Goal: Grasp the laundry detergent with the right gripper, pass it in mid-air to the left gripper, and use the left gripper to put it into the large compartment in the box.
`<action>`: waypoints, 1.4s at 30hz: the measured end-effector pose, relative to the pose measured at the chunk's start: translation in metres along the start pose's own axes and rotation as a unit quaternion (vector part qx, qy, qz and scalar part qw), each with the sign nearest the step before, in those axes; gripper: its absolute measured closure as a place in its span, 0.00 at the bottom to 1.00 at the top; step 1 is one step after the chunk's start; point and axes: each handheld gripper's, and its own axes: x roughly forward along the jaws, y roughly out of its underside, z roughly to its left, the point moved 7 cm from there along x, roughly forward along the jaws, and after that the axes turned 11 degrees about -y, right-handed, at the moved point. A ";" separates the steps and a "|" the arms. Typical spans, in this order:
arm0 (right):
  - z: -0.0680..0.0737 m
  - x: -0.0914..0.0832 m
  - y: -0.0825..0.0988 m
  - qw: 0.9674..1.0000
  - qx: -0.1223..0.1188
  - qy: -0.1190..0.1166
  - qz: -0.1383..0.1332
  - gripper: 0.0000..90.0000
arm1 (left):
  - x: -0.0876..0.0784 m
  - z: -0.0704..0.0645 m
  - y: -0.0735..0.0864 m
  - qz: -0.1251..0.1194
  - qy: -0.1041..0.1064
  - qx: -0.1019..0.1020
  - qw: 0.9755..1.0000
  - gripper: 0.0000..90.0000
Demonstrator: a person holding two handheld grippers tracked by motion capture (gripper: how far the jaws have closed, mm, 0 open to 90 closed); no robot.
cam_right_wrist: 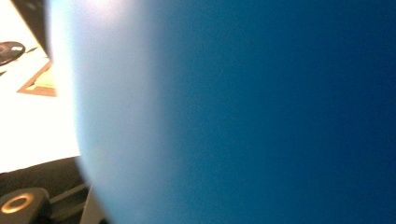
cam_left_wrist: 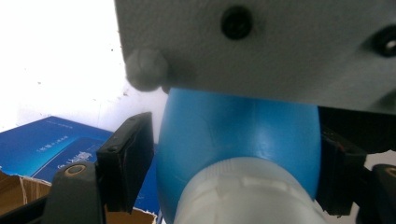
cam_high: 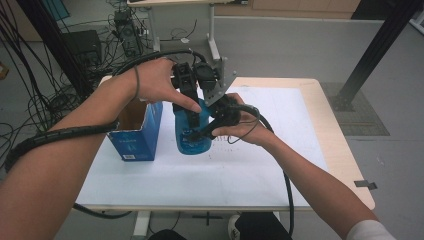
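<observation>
Left gripper comes down from above onto the upper part of the blue bottle, the left hand arched over it; in the left gripper view its jaws flank the bottle's shoulder behind the white cap, the left pad just clear of the plastic. Right gripper, its hand low and reaching sideways, is clamped on the bottle's body. That bottle stands near the middle of the white table, just beside an open blue carton by the left edge. Print on the carton is too small to read.
</observation>
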 end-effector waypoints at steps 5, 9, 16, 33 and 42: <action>-0.001 -0.001 0.000 1.000 -0.007 0.002 0.002 0.49 | -0.002 0.000 0.000 -0.002 0.000 0.001 1.000 0.33; 0.000 0.000 0.000 1.000 -0.006 0.002 0.000 0.49 | -0.002 -0.001 0.000 -0.003 0.007 0.003 1.000 0.37; 0.000 0.002 0.001 1.000 -0.005 0.001 0.005 0.49 | -0.001 -0.003 0.002 0.005 0.012 0.007 1.000 0.41; 0.000 0.004 0.002 1.000 -0.006 -0.001 0.007 0.49 | 0.002 -0.004 0.002 0.007 0.014 0.007 1.000 0.42; 0.000 0.005 0.003 1.000 -0.001 -0.001 0.006 0.49 | 0.003 -0.004 0.002 0.012 0.014 0.007 1.000 0.42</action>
